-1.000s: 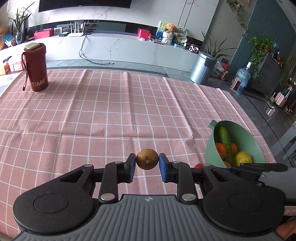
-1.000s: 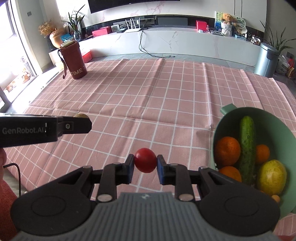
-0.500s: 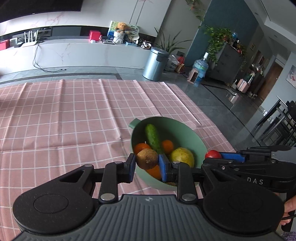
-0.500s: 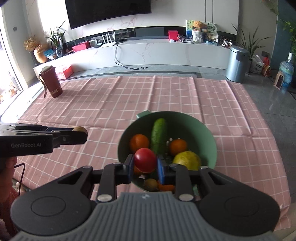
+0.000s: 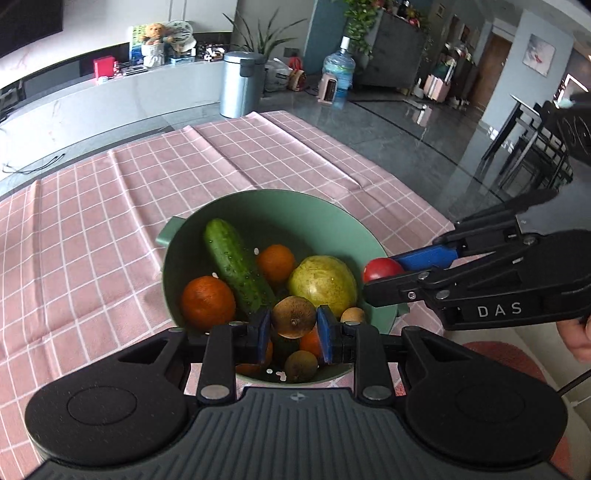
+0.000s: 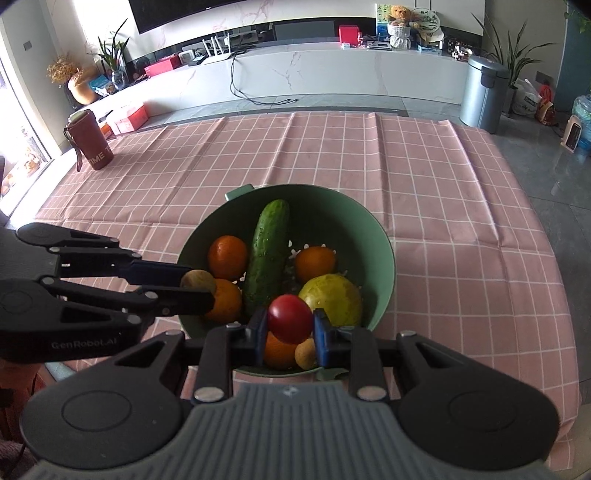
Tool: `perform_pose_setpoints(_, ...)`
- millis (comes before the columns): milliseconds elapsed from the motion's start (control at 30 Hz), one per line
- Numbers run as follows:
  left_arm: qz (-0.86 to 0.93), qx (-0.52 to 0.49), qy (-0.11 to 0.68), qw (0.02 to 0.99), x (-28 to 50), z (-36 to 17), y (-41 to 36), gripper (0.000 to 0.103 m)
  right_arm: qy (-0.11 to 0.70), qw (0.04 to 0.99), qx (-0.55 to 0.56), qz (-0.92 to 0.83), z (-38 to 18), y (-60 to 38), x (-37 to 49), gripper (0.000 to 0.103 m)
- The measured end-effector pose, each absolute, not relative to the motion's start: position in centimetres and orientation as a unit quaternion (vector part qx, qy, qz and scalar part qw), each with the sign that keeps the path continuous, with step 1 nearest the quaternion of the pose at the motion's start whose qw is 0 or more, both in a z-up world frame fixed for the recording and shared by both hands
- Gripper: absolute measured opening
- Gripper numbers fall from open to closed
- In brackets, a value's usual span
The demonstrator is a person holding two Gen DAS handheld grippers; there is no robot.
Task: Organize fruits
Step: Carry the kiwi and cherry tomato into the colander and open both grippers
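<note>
Left gripper [image 5: 294, 322] grips kiwi [image 5: 294, 317], right gripper [image 6: 290, 325] tomato [image 6: 290, 318], over bowl [image 6: 384, 251]

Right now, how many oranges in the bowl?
4 oranges: one each side of the cucumber, one beside the left hand-held gripper, one below the held tomato. More may be hidden.

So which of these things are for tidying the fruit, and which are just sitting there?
For the job:
- kiwi in the left gripper
- tomato in the right gripper
- green bowl with the cucumber, oranges and yellow-green fruit inside

Just sitting there:
- red bottle
- bin
- teddy bear
</note>
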State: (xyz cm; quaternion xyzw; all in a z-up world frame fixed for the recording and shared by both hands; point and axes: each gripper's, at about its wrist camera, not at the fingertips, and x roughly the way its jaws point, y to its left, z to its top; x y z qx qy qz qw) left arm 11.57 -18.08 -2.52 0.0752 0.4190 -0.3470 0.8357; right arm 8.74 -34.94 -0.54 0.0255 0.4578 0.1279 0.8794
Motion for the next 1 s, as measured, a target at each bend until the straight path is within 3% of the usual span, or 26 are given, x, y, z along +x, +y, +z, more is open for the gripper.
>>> perform_pose_setpoints(733,-0.352,0.094,0.477,0.800,13.8,-6.2,-21.4,0.031,0.501,0.848,0.039,0.167,-4.0,-37.3,11.3,0.022)
perform_pose_setpoints(1000,-0.354,0.081,0.461,0.810,13.6,-4.2,-19.0,0.044,0.489,0.853,0.029,0.179,-3.4,-36.6,12.1,0.022)
